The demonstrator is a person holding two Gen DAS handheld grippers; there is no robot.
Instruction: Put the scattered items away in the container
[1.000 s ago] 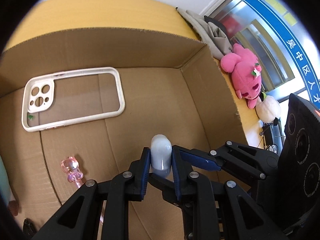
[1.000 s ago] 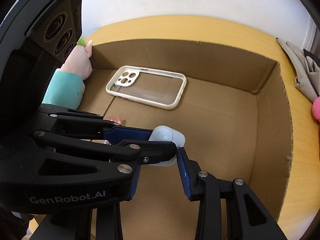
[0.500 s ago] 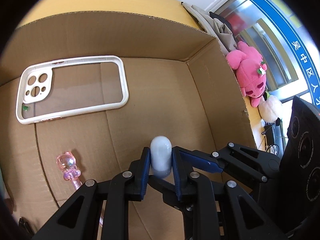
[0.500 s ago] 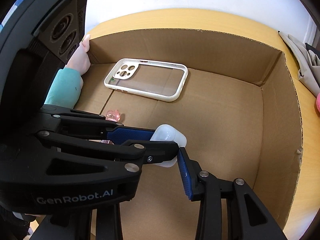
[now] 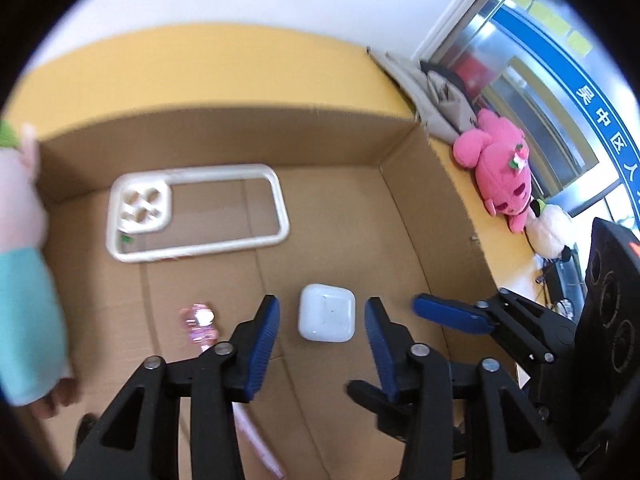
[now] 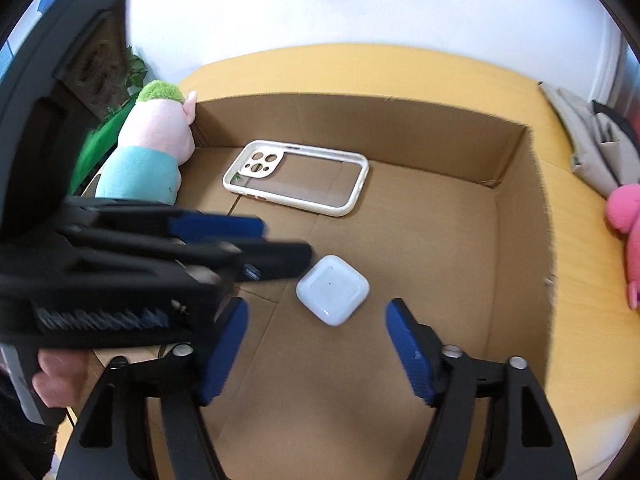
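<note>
Left wrist view: the left tongs (image 5: 322,314) are held spread wide, empty, above the flat-lying white rounded-square plastic earbud case (image 5: 327,313) on the brown cardboard box (image 5: 424,216) floor. The right tongs (image 6: 316,350) are likewise parted and empty. A cream-rimmed clear phone case (image 6: 296,176) is laid lengthwise along the far wall.

A yellow table top (image 5: 224,60) meets a white wall (image 6: 360,8) along its far edge. At its right side lie a grey folded cloth (image 5: 432,92), a pink plush toy (image 5: 504,168) and, just beside it, a white plush ball (image 5: 550,232); behind these stands a glazed frontage bearing a blue band with white characters (image 5: 600,120). Green foliage (image 6: 132,72) shows at the table's left.
</note>
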